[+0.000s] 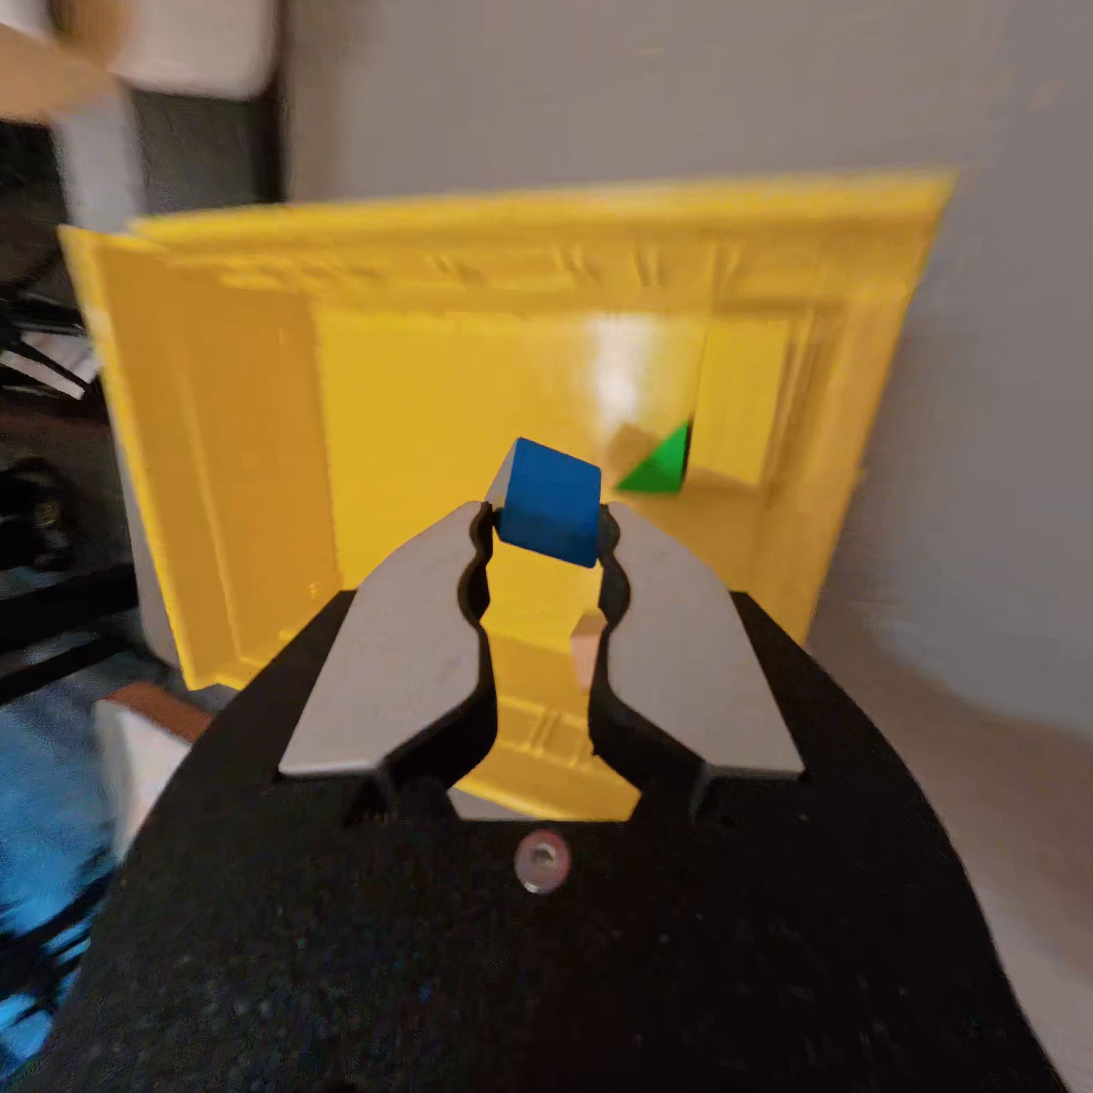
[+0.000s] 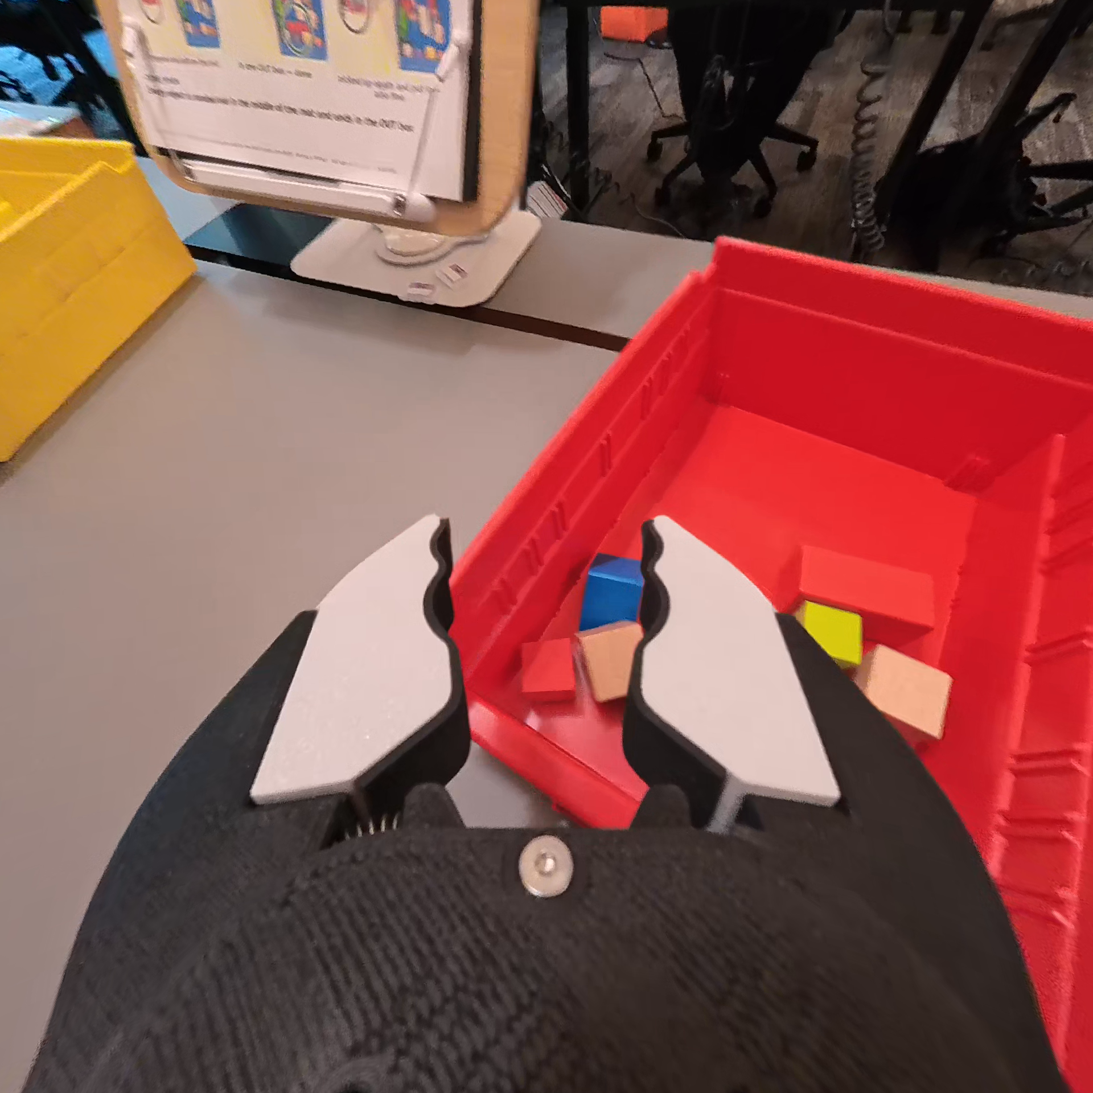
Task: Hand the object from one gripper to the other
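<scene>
The left gripper (image 1: 547, 513) is pinching a small blue wooden cube (image 1: 547, 503) at its very fingertips, both dark pads pressing on opposite sides of it. The cube is sitting tilted in the grasp, one corner pointing up and to the left, with a paler, unpainted-looking face showing along its left edge and most of its body sticking out past the fingertips. It is hanging above the inside of a yellow plastic bin (image 1: 236, 473), whose floor is showing between the fingers and beyond the cube. A green wedge-shaped block (image 1: 656, 467) is lying farther in, toward the bin's right wall, and a pale wooden block (image 1: 585, 644) is peeking out beside the inner edge of the right finger; this view is blurred, so finer detail is hard to tell. The rest of the bin floor around the cube is showing as open yellow surface. The right gripper (image 2: 544, 532) is standing spread wide with nothing between its pads, straddling the near-left rim of a red plastic bin (image 2: 591, 449) on the grey desk (image 2: 236, 443). In that bin another blue cube (image 2: 612, 591), a small red block (image 2: 547, 668), two tan wooden blocks (image 2: 609, 662), a yellow-green cube (image 2: 834, 636) and a long red block (image 2: 866, 585) are crowding the near end, while the far half of its floor is lying open. A broad stretch of desk is separating the red bin from the yellow bin at the left edge, and a paper-holding stand (image 2: 331, 106) is standing at the desk's back.
</scene>
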Tool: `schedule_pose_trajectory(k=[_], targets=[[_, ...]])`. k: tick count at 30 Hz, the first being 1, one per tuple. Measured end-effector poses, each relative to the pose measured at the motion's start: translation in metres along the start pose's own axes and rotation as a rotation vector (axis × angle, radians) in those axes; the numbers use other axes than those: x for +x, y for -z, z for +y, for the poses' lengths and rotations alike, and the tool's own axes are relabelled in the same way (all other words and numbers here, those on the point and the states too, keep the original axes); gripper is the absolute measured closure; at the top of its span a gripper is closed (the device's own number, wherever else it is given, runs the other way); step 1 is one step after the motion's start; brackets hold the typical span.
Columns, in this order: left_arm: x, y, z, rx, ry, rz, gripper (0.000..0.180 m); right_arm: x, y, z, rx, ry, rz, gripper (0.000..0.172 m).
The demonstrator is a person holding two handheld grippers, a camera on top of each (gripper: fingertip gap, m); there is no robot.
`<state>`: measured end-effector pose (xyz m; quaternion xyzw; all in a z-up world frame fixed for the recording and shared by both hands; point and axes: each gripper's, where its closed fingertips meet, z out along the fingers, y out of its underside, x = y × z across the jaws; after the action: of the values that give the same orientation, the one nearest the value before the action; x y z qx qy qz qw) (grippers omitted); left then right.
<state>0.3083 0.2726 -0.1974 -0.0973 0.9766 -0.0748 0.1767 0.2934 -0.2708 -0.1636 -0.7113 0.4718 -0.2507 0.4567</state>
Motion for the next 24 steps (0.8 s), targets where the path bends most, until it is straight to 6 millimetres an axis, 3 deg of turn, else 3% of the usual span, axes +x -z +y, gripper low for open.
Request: schedule_pose_trajectory(k=[2, 5, 8, 11, 14, 17, 24], targets=[[0.001, 0.032, -0.032, 0.252, 0.176, -0.025, 0.147, -0.019, -0.003, -0.009, 0.038, 0.020, -0.067, 0.110], [0.019, 0.087, -0.082, 0.641, 0.349, -0.014, 0.147, -0.062, -0.007, -0.025, 0.104, 0.050, -0.221, 0.107], [0.049, 0.136, -0.127, 0.989, 0.449, 0.059, 0.147, -0.118, -0.003, -0.043, 0.188, 0.061, -0.422, 0.101], [0.082, 0.168, -0.166, 1.256, 0.502, 0.172, 0.148, -0.180, 0.015, -0.062, 0.303, 0.069, -0.650, 0.101], [0.115, 0.186, -0.204, 1.446, 0.523, 0.332, 0.148, -0.235, 0.039, -0.073, 0.434, 0.134, -0.848, 0.103], [0.146, 0.193, -0.237, 1.559, 0.487, 0.450, 0.148, -0.272, 0.058, -0.074, 0.520, 0.199, -0.985, 0.106], [0.184, 0.175, -0.280, 1.547, 0.464, 0.631, 0.148, -0.300, 0.084, -0.066, 0.577, 0.323, -1.105, 0.110]])
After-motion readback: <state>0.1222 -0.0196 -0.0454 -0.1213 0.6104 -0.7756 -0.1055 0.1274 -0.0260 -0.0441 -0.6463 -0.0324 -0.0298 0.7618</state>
